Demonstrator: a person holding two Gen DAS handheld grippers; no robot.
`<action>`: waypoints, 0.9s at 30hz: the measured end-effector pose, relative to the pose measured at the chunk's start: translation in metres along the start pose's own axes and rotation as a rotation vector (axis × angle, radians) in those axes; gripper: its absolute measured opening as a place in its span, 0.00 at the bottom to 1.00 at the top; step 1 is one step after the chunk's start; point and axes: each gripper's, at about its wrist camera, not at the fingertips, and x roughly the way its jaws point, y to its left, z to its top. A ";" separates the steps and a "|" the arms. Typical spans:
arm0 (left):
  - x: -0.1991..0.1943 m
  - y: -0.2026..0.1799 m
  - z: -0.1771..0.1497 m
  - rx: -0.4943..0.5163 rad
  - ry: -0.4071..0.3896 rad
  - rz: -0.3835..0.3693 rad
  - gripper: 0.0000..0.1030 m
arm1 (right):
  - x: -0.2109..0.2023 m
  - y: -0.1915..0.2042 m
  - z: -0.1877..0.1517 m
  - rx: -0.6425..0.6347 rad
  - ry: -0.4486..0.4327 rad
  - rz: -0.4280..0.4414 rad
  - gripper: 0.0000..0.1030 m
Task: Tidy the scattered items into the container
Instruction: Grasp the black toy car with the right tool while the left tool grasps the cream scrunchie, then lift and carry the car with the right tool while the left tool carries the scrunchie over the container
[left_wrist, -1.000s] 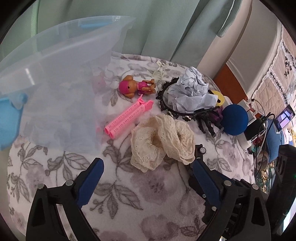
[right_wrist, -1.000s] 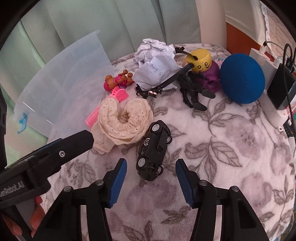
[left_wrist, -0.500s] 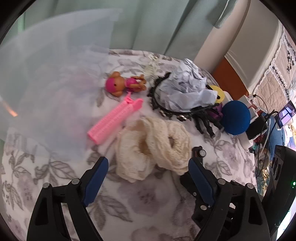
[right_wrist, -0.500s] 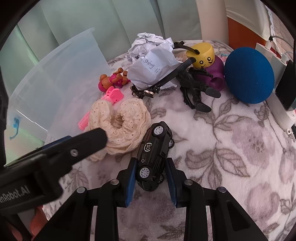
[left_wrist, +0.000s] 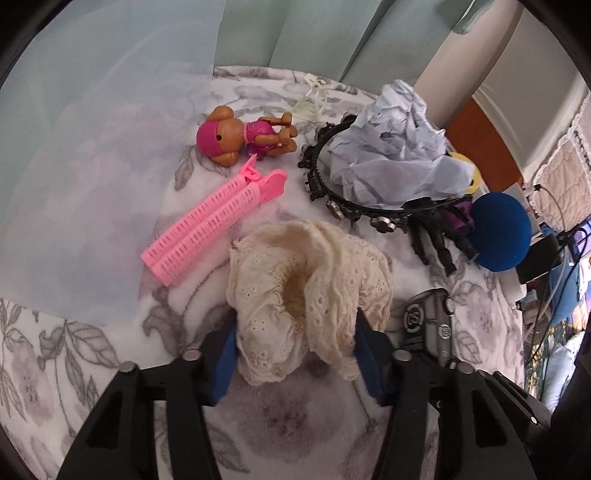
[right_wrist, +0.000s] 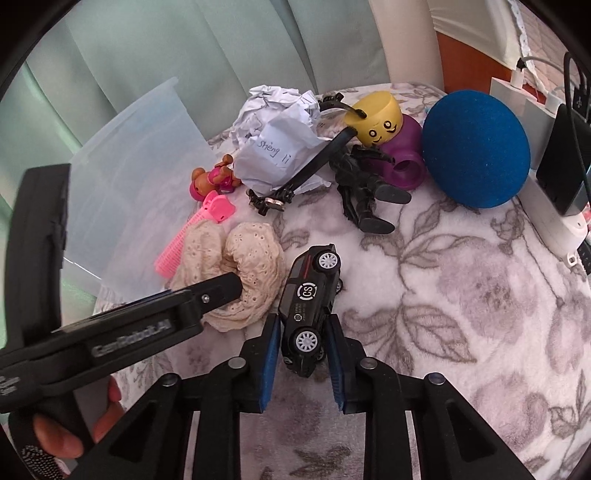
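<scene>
My left gripper (left_wrist: 295, 343) is shut on the near end of a cream lace scrunchie (left_wrist: 306, 288) on the floral blanket; it also shows in the right wrist view (right_wrist: 236, 273). My right gripper (right_wrist: 301, 350) is shut on the rear of a black toy car (right_wrist: 310, 299), whose nose tilts up; the car shows in the left wrist view (left_wrist: 428, 325). The clear plastic container (left_wrist: 92, 166) lies at the left, also in the right wrist view (right_wrist: 136, 177).
Scattered on the blanket: a pink hair roller clip (left_wrist: 214, 218), a pink puppy figure (left_wrist: 240, 136), crumpled paper (left_wrist: 391, 155) on a black headband (left_wrist: 332, 199), a black action figure (right_wrist: 362, 184), a yellow-headed purple toy (right_wrist: 384, 122), a blue ball (right_wrist: 476, 147). Chargers and cables (right_wrist: 554, 158) sit at the right edge.
My left gripper moved forward and closed on the scrunchie. My right gripper closed on the toy car's rear and its nose has lifted.
</scene>
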 end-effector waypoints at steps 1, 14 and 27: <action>0.000 -0.001 0.000 -0.001 -0.003 0.002 0.47 | 0.000 -0.001 0.000 0.004 0.000 0.004 0.26; -0.023 -0.018 0.004 0.037 -0.032 0.029 0.18 | -0.018 -0.003 0.009 0.051 -0.037 -0.005 0.24; -0.105 -0.048 0.019 0.125 -0.173 -0.003 0.17 | -0.120 0.004 0.038 0.062 -0.262 -0.015 0.24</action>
